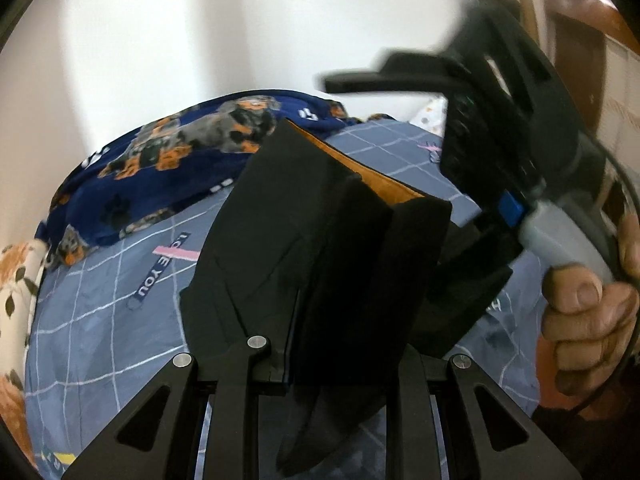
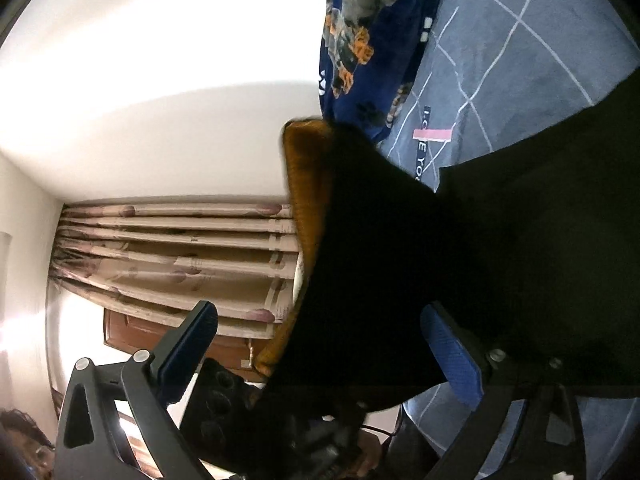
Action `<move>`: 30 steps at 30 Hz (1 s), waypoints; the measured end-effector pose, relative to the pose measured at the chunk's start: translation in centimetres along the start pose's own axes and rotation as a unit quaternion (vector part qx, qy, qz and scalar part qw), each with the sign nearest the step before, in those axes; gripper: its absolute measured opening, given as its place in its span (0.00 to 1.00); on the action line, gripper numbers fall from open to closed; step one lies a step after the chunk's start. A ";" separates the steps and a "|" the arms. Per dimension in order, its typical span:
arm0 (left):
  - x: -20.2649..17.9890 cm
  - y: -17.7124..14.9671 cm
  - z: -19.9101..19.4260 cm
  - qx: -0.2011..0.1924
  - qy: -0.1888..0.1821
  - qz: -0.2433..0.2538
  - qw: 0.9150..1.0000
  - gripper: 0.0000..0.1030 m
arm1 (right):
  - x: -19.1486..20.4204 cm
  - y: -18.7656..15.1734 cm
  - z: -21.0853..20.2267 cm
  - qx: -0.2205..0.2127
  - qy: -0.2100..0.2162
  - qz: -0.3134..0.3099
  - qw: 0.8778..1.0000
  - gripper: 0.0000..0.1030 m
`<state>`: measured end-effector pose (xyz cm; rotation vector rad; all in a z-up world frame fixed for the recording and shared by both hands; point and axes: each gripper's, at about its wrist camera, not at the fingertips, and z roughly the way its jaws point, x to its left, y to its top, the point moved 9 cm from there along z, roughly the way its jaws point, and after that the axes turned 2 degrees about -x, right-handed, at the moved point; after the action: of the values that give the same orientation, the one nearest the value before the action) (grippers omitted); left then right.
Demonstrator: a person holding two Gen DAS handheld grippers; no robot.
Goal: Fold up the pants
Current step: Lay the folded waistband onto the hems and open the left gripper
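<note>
Black pants hung in mid-frame of the left wrist view, lifted off the bed, long axis running up and away from the left gripper toward the upper center, orange lining showing at the far top edge. Left gripper was pinching a bunched fold of the pants, fingers pressed together on the cloth at lower center. Right gripper was spread wide in its own view, blue pads apart, the pants draped across between them; firm contact could not be told. Left was the holding hand; right gripper body sat upper right, just beside the pants.
</note>
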<state>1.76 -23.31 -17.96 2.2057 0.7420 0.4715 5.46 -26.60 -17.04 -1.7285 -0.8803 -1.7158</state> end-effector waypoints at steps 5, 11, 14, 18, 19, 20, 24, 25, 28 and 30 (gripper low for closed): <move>-1.8 -0.3 0.8 0.003 0.002 0.034 0.999 0.21 | -0.1 0.6 -0.4 0.006 -0.022 -0.013 1.000 0.98; -1.9 -0.2 1.7 0.009 0.005 0.037 0.999 0.21 | -1.6 1.0 -1.5 0.010 -0.047 -0.008 0.999 0.69; -2.1 -0.4 2.1 0.013 0.009 0.047 0.999 0.21 | -2.8 1.2 -1.9 0.012 -0.061 0.000 0.998 0.58; -2.5 -0.7 2.5 0.021 0.011 0.055 0.998 0.22 | -3.8 1.3 -2.5 0.013 -0.080 -0.003 0.997 0.45; -2.6 -0.8 2.5 0.023 0.015 0.061 0.998 0.22 | -3.9 1.3 -2.6 0.012 -0.084 -0.007 0.996 0.43; -2.7 -0.9 2.6 0.024 0.018 0.064 0.997 0.23 | -3.9 1.3 -2.8 0.010 -0.089 -0.011 0.996 0.41; -3.1 -1.0 2.4 0.025 0.025 0.078 0.996 0.29 | -4.1 1.5 -3.4 0.004 -0.096 -0.017 0.995 0.35; -3.2 -1.0 2.4 0.027 0.024 0.078 0.996 0.31 | -4.1 1.6 -3.5 0.003 -0.097 -0.018 0.995 0.33; -3.3 -1.1 2.4 0.029 0.024 0.079 0.996 0.35 | -4.3 1.8 -4.1 -0.006 -0.101 -0.021 0.995 0.29; -3.3 -1.1 2.3 0.031 0.025 0.080 0.996 0.39 | -4.5 1.8 -4.4 -0.010 -0.103 -0.021 0.994 0.28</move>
<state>0.06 -26.06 -20.68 2.3306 0.6164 0.5930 4.15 -31.51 -21.23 -1.9394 -0.9976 -1.5967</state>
